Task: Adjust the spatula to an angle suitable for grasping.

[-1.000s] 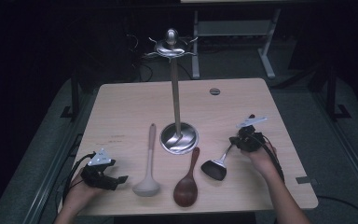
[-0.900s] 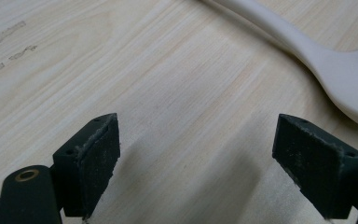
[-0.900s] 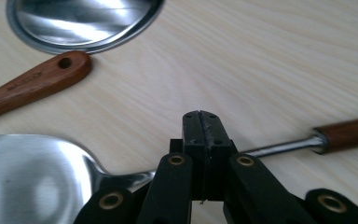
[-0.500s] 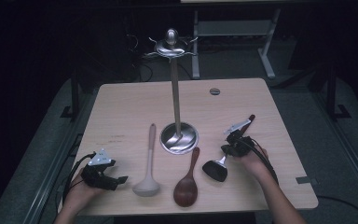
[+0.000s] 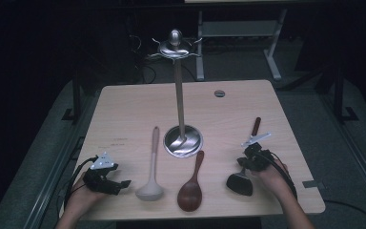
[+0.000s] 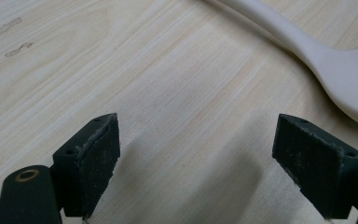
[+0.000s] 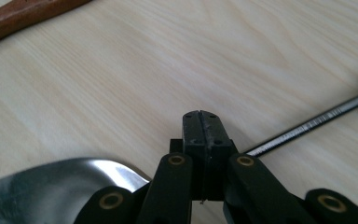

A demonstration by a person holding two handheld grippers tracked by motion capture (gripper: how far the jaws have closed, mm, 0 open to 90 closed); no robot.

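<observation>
Near the table's front right, my right gripper (image 5: 248,161) sits low over the middle of a spatula (image 5: 239,183) with a dark blade and a brown handle end (image 5: 256,126). In the right gripper view its jaws (image 7: 200,123) are shut pad to pad, with nothing between them. The spatula's metal shaft (image 7: 307,123) runs off to the right below them, and its shiny blade (image 7: 51,186) lies at the lower left. My left gripper (image 5: 121,185) rests at the front left, open (image 6: 205,158) and empty, beside a pale ladle (image 5: 150,188) (image 6: 335,70).
A brown wooden spoon (image 5: 190,193) (image 7: 23,16) lies between the ladle and the spatula. A tall metal stand (image 5: 178,95) with hooks at its top rises from a round base (image 5: 183,140) at mid-table. A small round grommet (image 5: 219,93) sits near the far edge.
My right gripper has swung left and then back right, ending nearer the front edge. The spatula now lies farther right, its handle pointing more away. The left gripper has kept still.
</observation>
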